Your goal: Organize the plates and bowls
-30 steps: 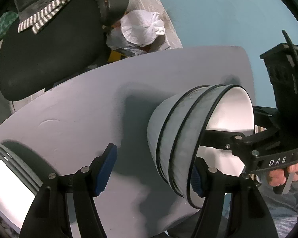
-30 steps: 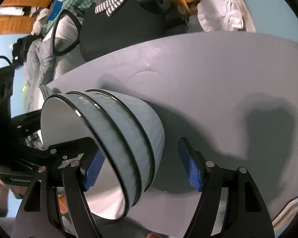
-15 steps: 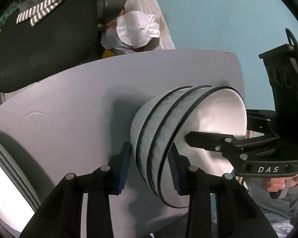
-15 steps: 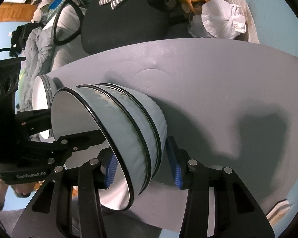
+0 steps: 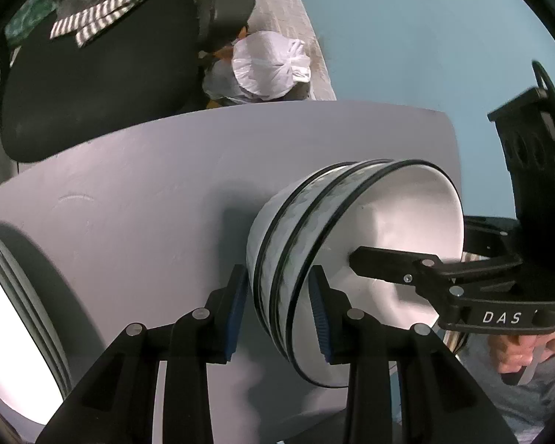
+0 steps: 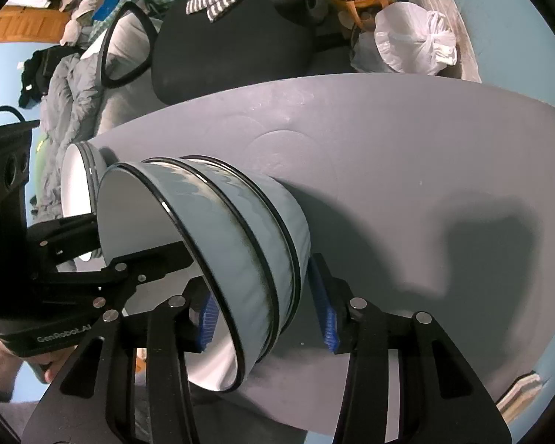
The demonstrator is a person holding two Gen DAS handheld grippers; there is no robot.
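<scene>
- Stack of bowls (image 5: 314,229): three nested bowls, pale blue-grey mottled outsides, thin black rims, plain white inside; stood on the grey tabletop (image 5: 137,199) near its right edge.
- Left gripper (image 5: 277,314): jaws had just been closing, narrowed onto the stack's near wall; one blue pad lay outside the bowls, the other inside the top bowl, both pressed to the wall.
- Right gripper (image 6: 268,314): jaws had just been closing, clamped on the opposite wall, one pad inside, one outside.
- Stack of plates (image 6: 81,181): white, black-rimmed, just beyond the bowls on the tabletop.
</scene>
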